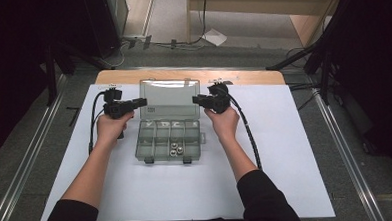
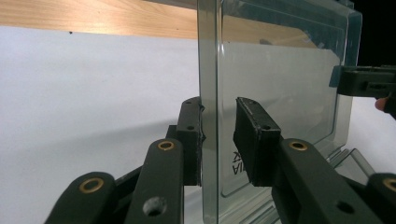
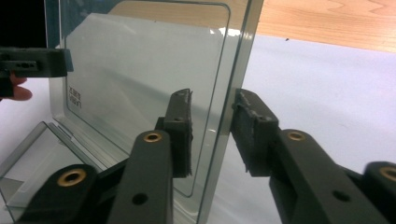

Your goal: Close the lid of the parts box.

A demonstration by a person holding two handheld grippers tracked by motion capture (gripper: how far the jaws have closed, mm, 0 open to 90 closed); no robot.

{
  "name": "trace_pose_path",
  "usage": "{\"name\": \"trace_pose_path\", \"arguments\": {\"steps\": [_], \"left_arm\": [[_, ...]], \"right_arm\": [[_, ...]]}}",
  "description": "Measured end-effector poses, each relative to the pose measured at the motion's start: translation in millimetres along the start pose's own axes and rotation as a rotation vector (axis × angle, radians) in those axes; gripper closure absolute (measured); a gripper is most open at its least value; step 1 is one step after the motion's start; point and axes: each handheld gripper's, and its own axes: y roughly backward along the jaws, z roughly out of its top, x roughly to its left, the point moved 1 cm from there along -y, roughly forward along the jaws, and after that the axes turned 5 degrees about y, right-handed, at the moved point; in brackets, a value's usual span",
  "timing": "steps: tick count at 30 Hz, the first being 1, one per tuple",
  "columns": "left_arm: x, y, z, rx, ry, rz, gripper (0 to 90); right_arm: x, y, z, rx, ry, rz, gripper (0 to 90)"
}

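A clear plastic compartment box (image 1: pixel 145 152) lies in the middle of the white sheet, its lid (image 1: pixel 171 97) standing upright at the back. A few metal nuts (image 1: pixel 175 150) sit in its front compartments. My left gripper (image 1: pixel 142 102) is at the lid's left edge. In the left gripper view the left gripper (image 2: pixel 218 126) is open, its jaws straddling the lid (image 2: pixel 280 79): one pad touches, the other stands apart. My right gripper (image 1: pixel 196 99) mirrors this at the right edge. In the right gripper view the right gripper (image 3: pixel 212 126) is open around the lid (image 3: pixel 140 70).
A white sheet (image 1: pixel 286 151) covers the wooden table (image 1: pixel 252 77), whose bare strip shows at the back. Cables (image 1: pixel 250 138) trail from both grippers along the forearms. Dark stands and metal rails flank the table on both sides.
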Motion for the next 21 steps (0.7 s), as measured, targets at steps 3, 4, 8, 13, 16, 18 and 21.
{"name": "trace_pose_path", "arguments": {"steps": [3,4,8,13,16,18,21], "left_arm": [[-0.1,-0.5,1.7,0.015,-0.018,0.005,71.2],[-0.2,0.1,2.8,0.028,-0.029,0.009,71.1],[-2.9,1.0,7.7,0.049,-0.059,0.017,68.5],[-3.5,4.3,13.7,0.041,-0.048,-0.006,68.7],[-4.4,6.2,14.6,0.048,-0.056,-0.006,68.7],[-4.8,8.8,15.3,0.038,-0.061,-0.021,68.7],[-6.5,12.3,16.1,0.028,-0.08,-0.021,68.7]], "right_arm": [[-2.1,0.3,-0.1,0.0,-0.012,0.014,71.8],[-2.5,0.2,-0.1,-0.002,-0.015,0.018,72.1],[-2.8,1.2,0.8,-0.006,-0.005,0.022,73.0],[0.2,3.2,3.0,-0.023,0.01,0.018,66.1],[2.8,4.5,7.4,-0.018,0.033,0.01,65.2],[4.6,7.3,10.7,-0.018,0.048,0.006,64.8],[6.0,11.0,13.5,-0.016,0.055,0.015,65.8]]}}
